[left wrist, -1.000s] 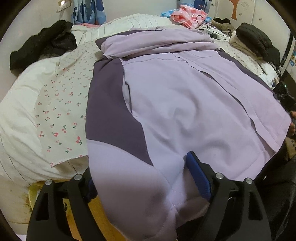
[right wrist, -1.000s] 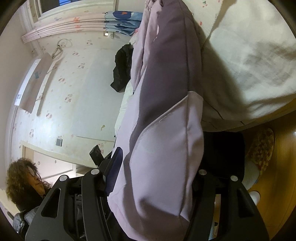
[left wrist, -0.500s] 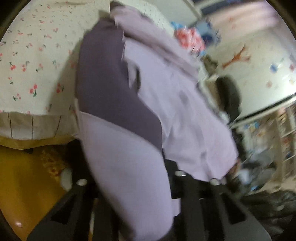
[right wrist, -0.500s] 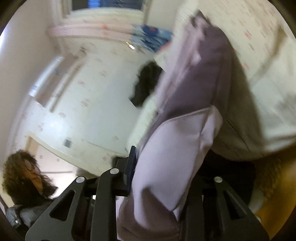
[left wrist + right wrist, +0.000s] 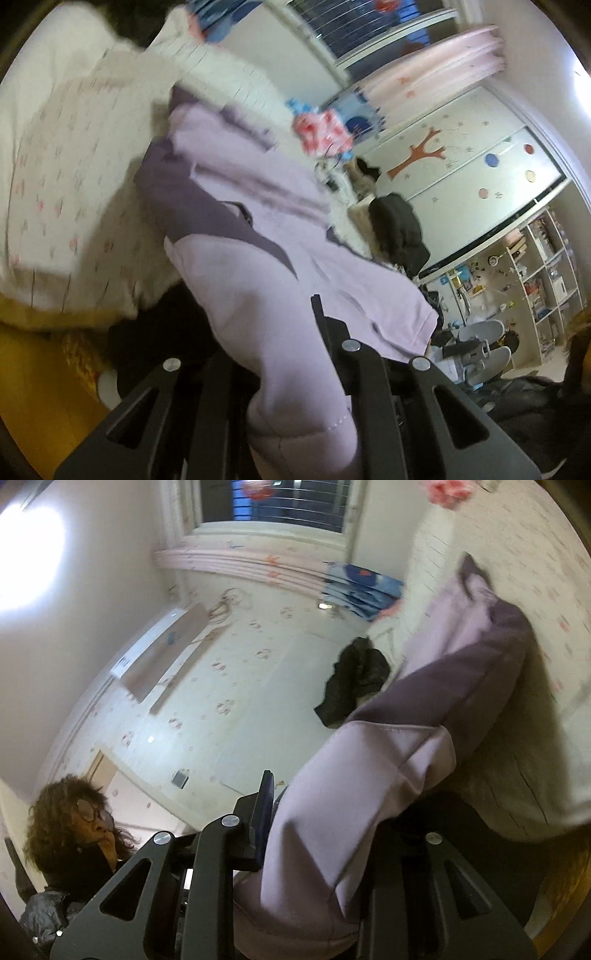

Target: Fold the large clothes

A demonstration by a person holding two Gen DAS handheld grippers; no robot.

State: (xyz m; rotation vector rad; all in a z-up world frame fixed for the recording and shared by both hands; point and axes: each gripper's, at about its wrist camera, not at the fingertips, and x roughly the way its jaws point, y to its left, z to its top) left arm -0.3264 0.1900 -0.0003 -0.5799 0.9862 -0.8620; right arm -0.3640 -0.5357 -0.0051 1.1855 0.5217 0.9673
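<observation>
A large lilac jacket with dark purple panels (image 5: 258, 206) lies spread on the bed, its near hem hanging over the bed's edge. My left gripper (image 5: 280, 332) is shut on one corner of that hem. My right gripper (image 5: 332, 812) is shut on the other hem corner of the jacket (image 5: 406, 746), which runs from it up to the bed. The cloth hides most of both grippers' fingers. Both views are tilted and blurred.
The bed (image 5: 62, 155) has a white floral cover and a yellow frame (image 5: 33, 369). A black garment (image 5: 399, 229) lies at its far side, another (image 5: 351, 679) near the wall. A pink bundle (image 5: 325, 129) lies at the head. Shelves (image 5: 535, 266) stand behind.
Both grippers have lifted and swung with the jacket's hem in them, so each view has tilted and now shows the room's walls and window. The jacket's near part has risen off the bed edge.
</observation>
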